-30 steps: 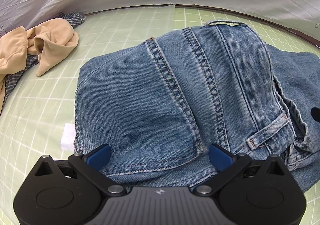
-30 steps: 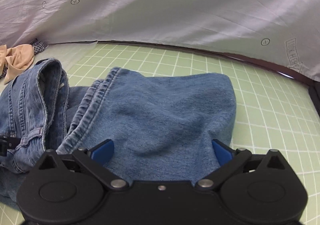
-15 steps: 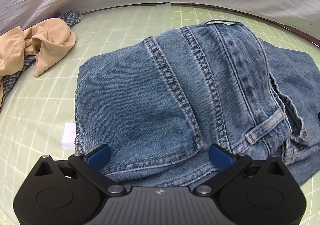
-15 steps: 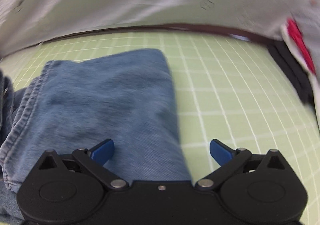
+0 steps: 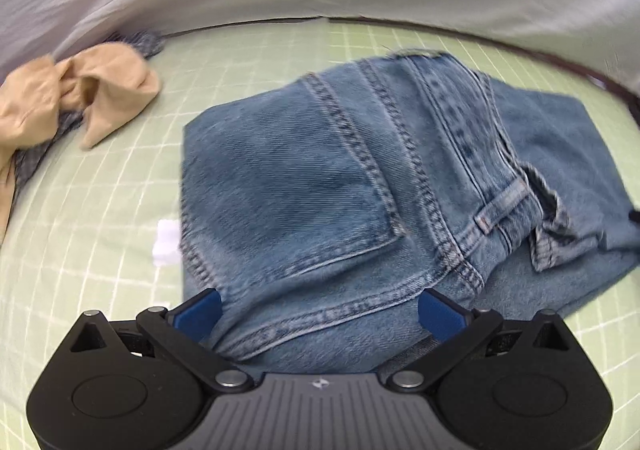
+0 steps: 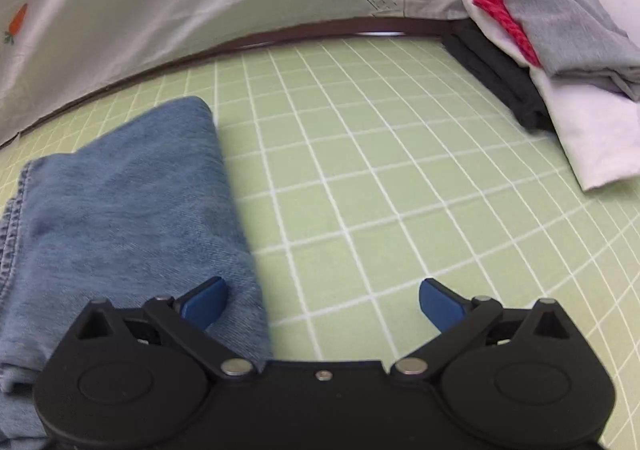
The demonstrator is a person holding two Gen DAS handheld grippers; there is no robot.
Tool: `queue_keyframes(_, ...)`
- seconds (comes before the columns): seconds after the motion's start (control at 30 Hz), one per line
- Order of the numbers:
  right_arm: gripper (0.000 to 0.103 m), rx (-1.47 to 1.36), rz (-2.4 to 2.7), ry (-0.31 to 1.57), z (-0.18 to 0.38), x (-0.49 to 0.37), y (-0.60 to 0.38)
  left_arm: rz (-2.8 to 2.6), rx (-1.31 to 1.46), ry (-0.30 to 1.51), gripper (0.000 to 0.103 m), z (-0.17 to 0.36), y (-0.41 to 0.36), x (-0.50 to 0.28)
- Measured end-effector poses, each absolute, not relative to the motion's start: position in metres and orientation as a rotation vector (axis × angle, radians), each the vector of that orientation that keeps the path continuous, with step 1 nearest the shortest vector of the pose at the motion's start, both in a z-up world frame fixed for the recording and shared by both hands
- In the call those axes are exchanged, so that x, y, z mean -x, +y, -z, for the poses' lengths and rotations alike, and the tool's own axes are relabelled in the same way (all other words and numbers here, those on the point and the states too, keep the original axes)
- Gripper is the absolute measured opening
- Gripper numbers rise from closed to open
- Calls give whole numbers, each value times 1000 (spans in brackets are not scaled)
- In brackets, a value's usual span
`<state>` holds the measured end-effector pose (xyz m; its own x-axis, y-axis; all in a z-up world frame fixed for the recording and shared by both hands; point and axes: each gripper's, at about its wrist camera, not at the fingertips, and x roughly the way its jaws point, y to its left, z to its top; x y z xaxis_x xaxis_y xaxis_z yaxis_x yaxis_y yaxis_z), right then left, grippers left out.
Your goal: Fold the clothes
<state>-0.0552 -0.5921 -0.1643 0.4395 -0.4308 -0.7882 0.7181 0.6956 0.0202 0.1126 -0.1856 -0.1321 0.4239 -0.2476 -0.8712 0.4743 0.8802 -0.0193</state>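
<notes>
Both the left tongs (image 5: 319,314) and right tongs (image 6: 323,301) gape wide, holding nothing, over folded jeans (image 5: 340,185) on the green gridded surface (image 6: 360,177).

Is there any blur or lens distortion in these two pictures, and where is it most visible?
Left wrist view: motion blur smears the jeans and the beige garment; the left hand-held gripper stays sharp. Right wrist view: milder blur on the folded clothes stack; fisheye distortion bends the green grid mat lines and the table edge into curves. Lighting is even, without glare.
</notes>
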Motion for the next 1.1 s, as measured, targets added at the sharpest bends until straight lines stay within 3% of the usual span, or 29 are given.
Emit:
queue_keyframes(0.53, 102, -336, 747, 859, 164, 47, -578, 267, 220, 1162, 102, 155, -122, -150)
queue_keyframes(0.73, 103, -337, 745, 848, 166, 49, -576, 283, 337, 1200, 96, 163, -125, -147)
queue_keyframes(0.83, 103, -342, 750, 846, 166, 49, -576, 259, 329, 1202, 79, 161, -129, -147)
queue_keyframes(0.9, 103, -342, 756, 852, 165, 48, -575, 270, 348, 1193, 53, 157, -128, -145)
queue_keyframes(0.97, 103, -338, 760, 860, 162, 46, -574, 275, 355, 1154, 35, 148, -127, -142)
queue_keyframes(1.0, 103, -335, 758, 862, 160, 47, -574, 277, 359, 1134, 29, 144, -127, -141)
queue_keyframes(1.1, 103, -336, 754, 858, 155, 53, -572, 290, 373, 1063, 23, 122, -129, -137)
